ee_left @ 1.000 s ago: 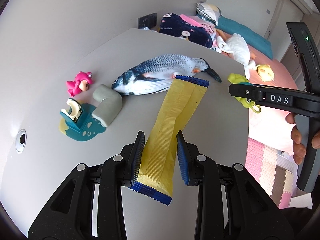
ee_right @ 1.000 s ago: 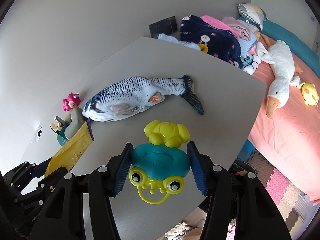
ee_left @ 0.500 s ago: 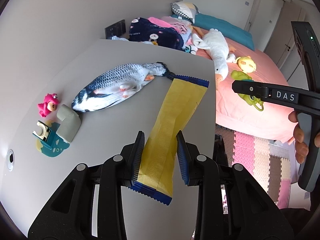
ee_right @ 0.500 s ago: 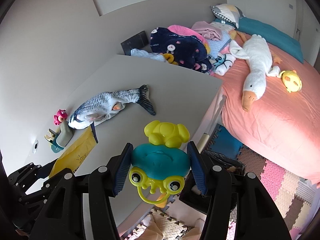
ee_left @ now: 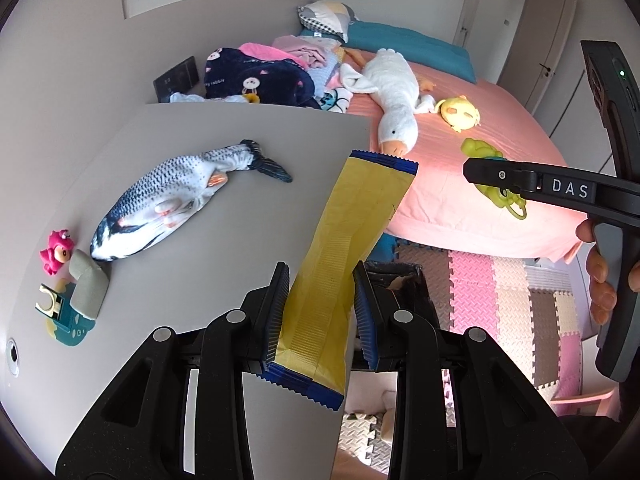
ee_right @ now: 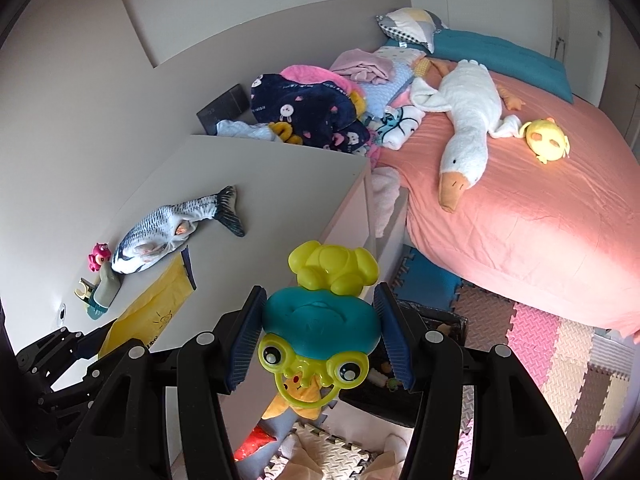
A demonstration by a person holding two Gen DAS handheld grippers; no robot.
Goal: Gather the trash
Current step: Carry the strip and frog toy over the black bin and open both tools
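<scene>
A long yellow wrapper with blue ends sticks out forward from my left gripper, whose pads are shut on its lower part. It hangs over the right edge of the grey table. My right gripper is shut on a teal and yellow-green frog toy, held past the table edge above the floor. A black bin stands on the floor under both grippers, mostly hidden behind them. In the left wrist view the right gripper shows side-on with the frog toy, a hand on its handle.
On the table lie a plush fish, a pink figure and a teal holder with a grey piece. A pink bed with a white goose plush and piled clothes stands to the right. Coloured foam mats cover the floor.
Both grippers have swung right, from over the table to past its edge, each still holding its object. The bin and the foam mats have come into view below them.
</scene>
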